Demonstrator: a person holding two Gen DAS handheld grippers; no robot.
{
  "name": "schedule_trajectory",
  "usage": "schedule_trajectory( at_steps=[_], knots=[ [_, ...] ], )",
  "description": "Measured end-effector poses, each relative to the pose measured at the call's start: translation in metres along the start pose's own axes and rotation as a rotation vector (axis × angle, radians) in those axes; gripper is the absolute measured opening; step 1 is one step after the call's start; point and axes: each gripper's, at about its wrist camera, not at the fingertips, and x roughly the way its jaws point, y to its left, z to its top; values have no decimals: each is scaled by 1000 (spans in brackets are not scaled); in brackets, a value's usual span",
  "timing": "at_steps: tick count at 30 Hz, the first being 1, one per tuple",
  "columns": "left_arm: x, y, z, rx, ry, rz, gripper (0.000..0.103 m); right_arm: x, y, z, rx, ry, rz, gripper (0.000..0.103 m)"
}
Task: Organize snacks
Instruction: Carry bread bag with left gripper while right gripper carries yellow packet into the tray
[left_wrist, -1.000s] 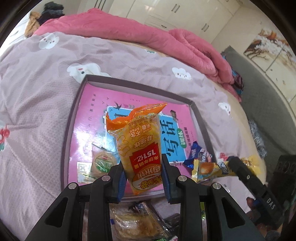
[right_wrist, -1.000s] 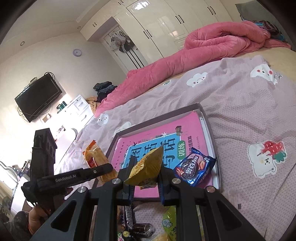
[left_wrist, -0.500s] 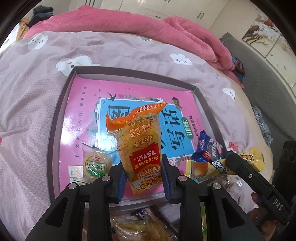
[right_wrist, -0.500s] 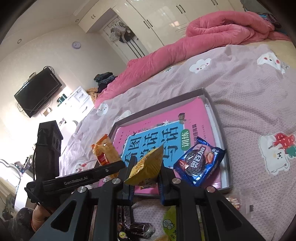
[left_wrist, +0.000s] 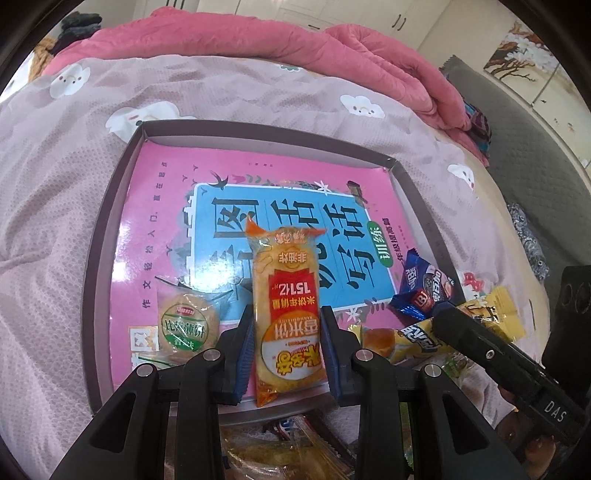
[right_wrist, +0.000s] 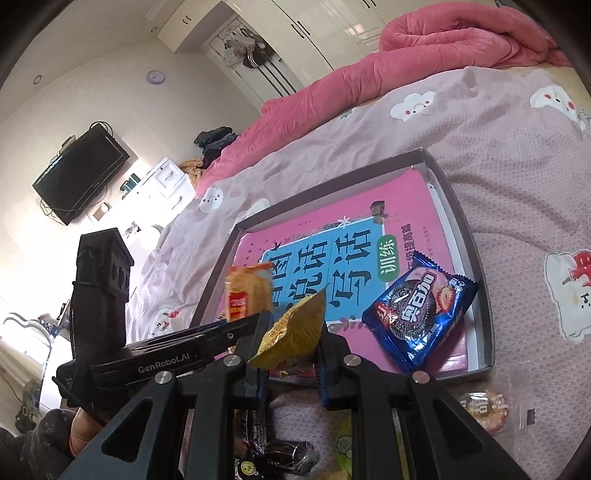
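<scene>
Snacks, assorted, part sorted into a shallow tray (left_wrist: 110, 236) lying on the bed (left_wrist: 48, 192), its floor lined with a pink and blue book (left_wrist: 177, 177).

Item one: orange rice-cracker packet (left_wrist: 290, 314), upright between the fingers of our left claw (left_wrist: 288, 350). The jaws stand a packet's width apart and press its lower half; we judge it low over the near edge of the tray, though the fisheye view does not settle whether its bottom touches.

Item two: yellow packet (right_wrist: 291, 332), pinched in our right claw (right_wrist: 290, 365), jaws close together, held above the tray's near rim.

Item three: round biscuit in clear wrap (left_wrist: 186, 325), flat in the tray's near left corner, just beside the left claw.

Item four: blue cookie packet (right_wrist: 421, 310), flat in the tray's near right part.

Loose stock: dark and clear-wrapped pieces (right_wrist: 280, 450) on the bed below the claws, outside the tray.

Risks, as we judge them:
- The orange packet is tall and gripped low; released upright, it may topple onto the round biscuit or over the rim.
- Both wrappers are slick and soft; a loosened grip could let either slide out onto the bed.
- Our two claws work close together at the near edge; a careless swing could knock one against the other.
- A hard press could crush the crackers.
</scene>
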Motion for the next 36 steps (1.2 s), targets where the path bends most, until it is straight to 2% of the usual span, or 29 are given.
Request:
schedule_trajectory(
  at_steps=[7,23,30,36],
  knots=[
    [0,1,-1,0,-1,3,34,4,-4,-1,11,14,-32,20],
    [-3,0,-2,5,-5,3,34,-4,-18,3,59,-21,-96,22],
    [-8,0,-2,3,-14,-1,33,-12,-29,7,100,-50,-143,29],
    [-11,-1,-2,5,-17,-5,33,-17,-39,9,137,-72,-173,30]
  ],
)
